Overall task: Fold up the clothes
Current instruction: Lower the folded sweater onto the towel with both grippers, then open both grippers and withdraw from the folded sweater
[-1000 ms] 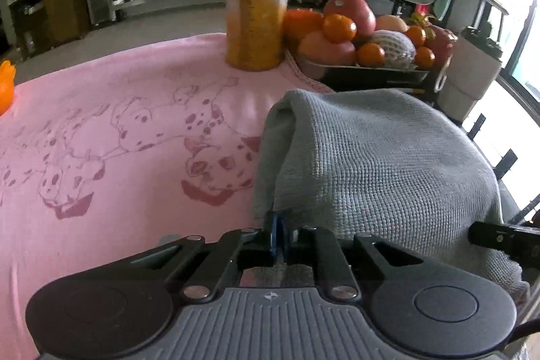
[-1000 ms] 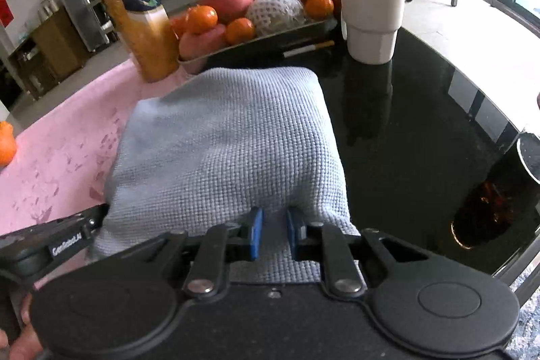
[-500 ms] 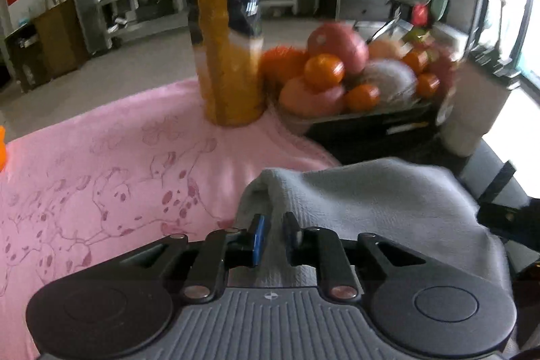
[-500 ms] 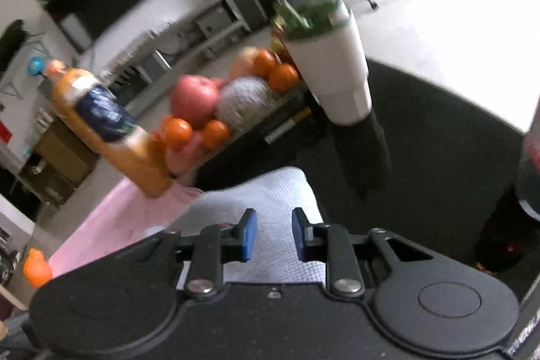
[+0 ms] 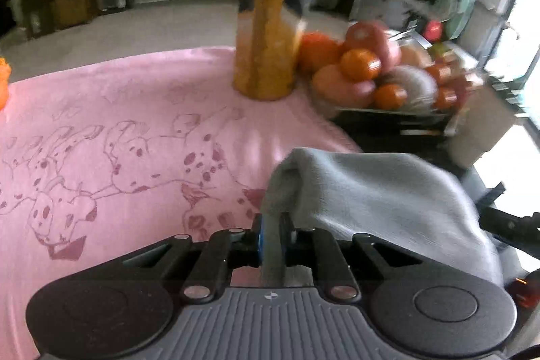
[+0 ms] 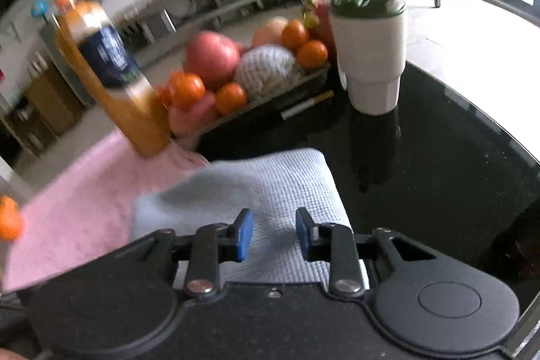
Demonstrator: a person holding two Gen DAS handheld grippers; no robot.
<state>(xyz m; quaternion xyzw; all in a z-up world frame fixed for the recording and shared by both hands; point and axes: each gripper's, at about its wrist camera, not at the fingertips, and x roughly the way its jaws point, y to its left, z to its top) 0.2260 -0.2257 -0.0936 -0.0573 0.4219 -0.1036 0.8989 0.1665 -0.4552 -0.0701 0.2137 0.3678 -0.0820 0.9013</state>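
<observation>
L wrist view: the left tongs (image 5: 272,237) still pinch the grey cloth (image 5: 371,188) low in the middle, now lifted & bunched over the pink blanket (image 5: 118,130), far side cut off; R wrist view: the right tongs (image 6: 274,235) have just been opening, nothing pinched, so that fold looks done, pic blurry.

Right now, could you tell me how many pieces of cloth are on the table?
2. A grey waffle towel lies folded near the grippers, partly on the black table. A pink dog-print towel lies spread beneath and beside it. Others may be out of view.
</observation>
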